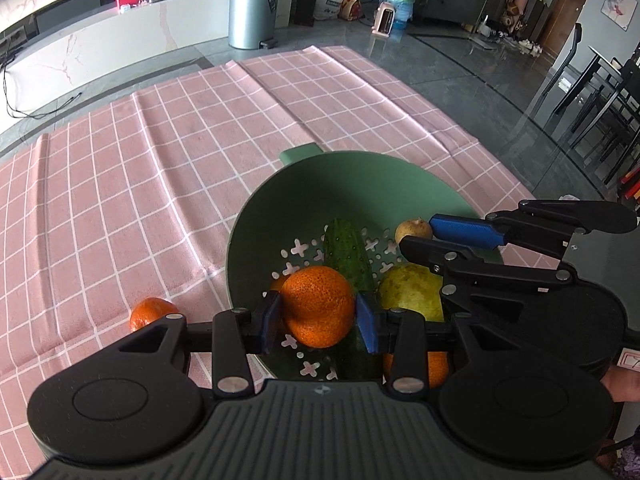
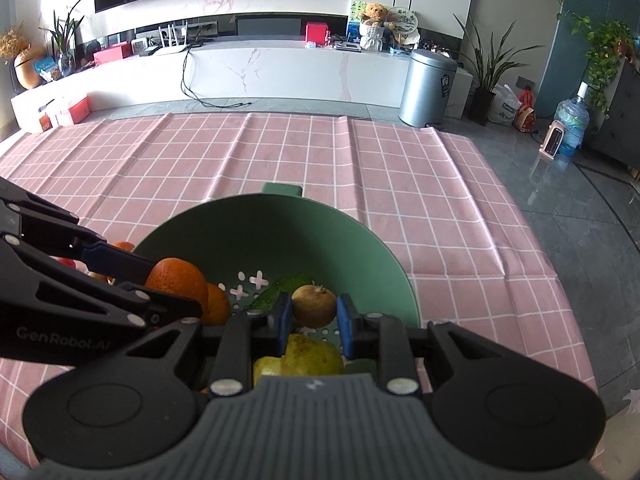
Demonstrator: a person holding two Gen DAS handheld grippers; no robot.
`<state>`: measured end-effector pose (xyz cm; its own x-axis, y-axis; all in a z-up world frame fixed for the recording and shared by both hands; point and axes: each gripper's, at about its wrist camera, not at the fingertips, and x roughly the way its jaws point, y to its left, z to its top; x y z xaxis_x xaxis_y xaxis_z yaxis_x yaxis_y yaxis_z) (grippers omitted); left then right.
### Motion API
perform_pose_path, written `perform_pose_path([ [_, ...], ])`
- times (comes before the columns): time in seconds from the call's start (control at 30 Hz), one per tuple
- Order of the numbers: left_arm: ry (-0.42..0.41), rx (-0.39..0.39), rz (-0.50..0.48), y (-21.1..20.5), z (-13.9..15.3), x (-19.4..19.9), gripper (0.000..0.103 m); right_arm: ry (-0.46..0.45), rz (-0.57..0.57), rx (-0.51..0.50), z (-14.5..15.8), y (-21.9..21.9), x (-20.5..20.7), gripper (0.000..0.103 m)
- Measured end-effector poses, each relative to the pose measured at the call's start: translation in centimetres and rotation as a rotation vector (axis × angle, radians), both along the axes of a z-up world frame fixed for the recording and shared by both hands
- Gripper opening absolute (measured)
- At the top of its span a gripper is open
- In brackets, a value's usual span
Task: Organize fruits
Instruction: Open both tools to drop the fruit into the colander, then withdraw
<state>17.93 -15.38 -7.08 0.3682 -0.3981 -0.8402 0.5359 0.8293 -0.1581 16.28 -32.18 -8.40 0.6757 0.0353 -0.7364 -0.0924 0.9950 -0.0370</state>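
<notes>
"GenRobot.AI" printed on left claw (image 2: 116, 276) body

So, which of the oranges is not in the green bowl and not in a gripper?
The small orange lying on the pink cloth, left of the bowl. The large orange is held by the left gripper; others lie inside.

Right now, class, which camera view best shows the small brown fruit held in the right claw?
The right wrist view: the small brown fruit sits centred between the right claw pads, fully visible. The left wrist view shows only its top, partly hidden behind that claw's finger.
</notes>
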Motion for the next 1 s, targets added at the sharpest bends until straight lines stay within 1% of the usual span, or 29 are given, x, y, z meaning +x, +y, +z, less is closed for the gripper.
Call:
perform_pose_path([
  [0.17, 0.025, 0.01, 0.003, -0.1, -0.6, 0.4, 0.046, 0.028, 0.006, 0.005, -0.9, 0.2, 0.6, 0.02],
  [0.23, 0.022, 0.008, 0.0, -0.1, -0.8, 0.4, 0.046, 0.043, 0.006, 0.011, -1.2, 0.2, 0.8, 0.02],
  [0.47, 0.021, 0.011, 0.001, -0.2, -0.7, 0.5, 0.046, 0.066, 0.003, 0.018, -1.6, 0.1, 1.1, 0.02],
  [0.57, 0.028, 0.004, 0.004, 0.0, -0.7, 0.5, 0.047, 0.06, 0.002, 0.013, -1.3, 0.3, 0.9, 0.022],
  [0.6, 0.028, 0.001, 0.007, 0.1, -0.7, 0.5, 0.05, 0.057, 0.001, 0.006, -1.1, 0.3, 0.9, 0.024],
  [0.67, 0.029, -0.014, 0.012, 0.4, -0.3, 0.2, 0.051, 0.051, -0.004, -0.004, -0.8, 0.4, 0.6, 0.027],
  [0.8, 0.0, -0.046, 0.007, 1.1, 0.9, -0.8, 0.057, 0.021, -0.035, -0.001, 0.3, 0.3, -0.4, 0.04],
  [0.9, -0.027, -0.064, 0.011, 1.8, 2.0, -1.8, 0.057, -0.009, -0.067, 0.004, 1.3, 0.4, -1.4, 0.047],
  [1.0, -0.05, -0.073, 0.019, 2.7, 3.0, -2.8, 0.057, -0.039, -0.087, 0.024, 2.2, 0.9, -2.6, 0.049],
])
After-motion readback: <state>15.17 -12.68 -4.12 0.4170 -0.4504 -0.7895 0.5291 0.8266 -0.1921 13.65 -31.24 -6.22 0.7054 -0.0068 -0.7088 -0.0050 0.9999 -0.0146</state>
